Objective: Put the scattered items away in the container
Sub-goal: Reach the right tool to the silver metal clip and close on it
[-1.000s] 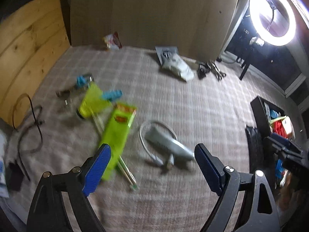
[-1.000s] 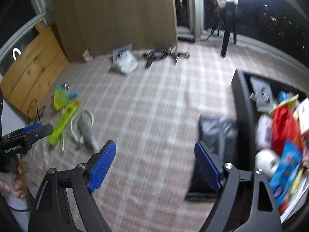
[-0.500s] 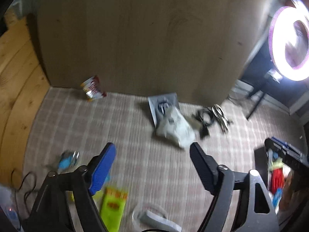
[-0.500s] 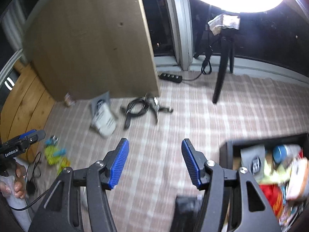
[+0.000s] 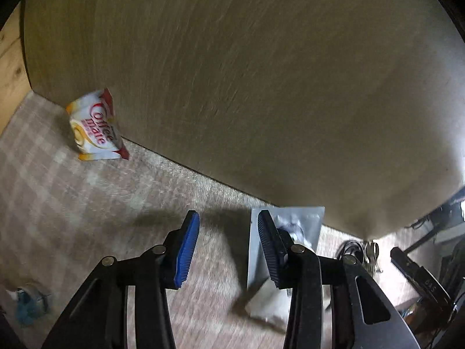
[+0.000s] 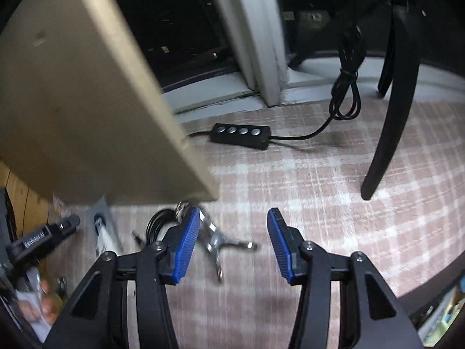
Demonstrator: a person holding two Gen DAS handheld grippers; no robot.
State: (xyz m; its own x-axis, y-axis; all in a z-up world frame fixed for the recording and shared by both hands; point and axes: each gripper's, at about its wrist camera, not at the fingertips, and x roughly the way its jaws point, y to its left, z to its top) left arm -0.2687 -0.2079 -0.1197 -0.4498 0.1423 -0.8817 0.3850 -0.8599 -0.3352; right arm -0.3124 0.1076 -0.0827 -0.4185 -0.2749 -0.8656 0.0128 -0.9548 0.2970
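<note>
My left gripper (image 5: 228,244) hangs over the checked carpet, its jaws closing with only carpet showing between the blue pads. Its right finger overlaps a grey foil packet (image 5: 293,222) with a white plastic bag (image 5: 268,302) lying on it. A Coffee mate sachet (image 5: 94,128) leans against the wooden board (image 5: 261,87) at far left. My right gripper (image 6: 234,244) is closing too. A metal clip (image 6: 223,240) lies on the carpet beneath it, by the left pad, untouched. A black cable coil (image 6: 158,224) sits just left of that.
The tall board (image 6: 72,101) blocks the way ahead on the left. A black inline switch box (image 6: 241,135) with its cord and a tripod leg (image 6: 386,122) stand near the window sill. A small blue item (image 5: 27,305) lies at lower left. Colourful container contents (image 6: 444,314) peek in at lower right.
Both grippers have swept forward and down toward the board. The green items, white charger and black container slid out of view. Both pairs of jaws have narrowed.
</note>
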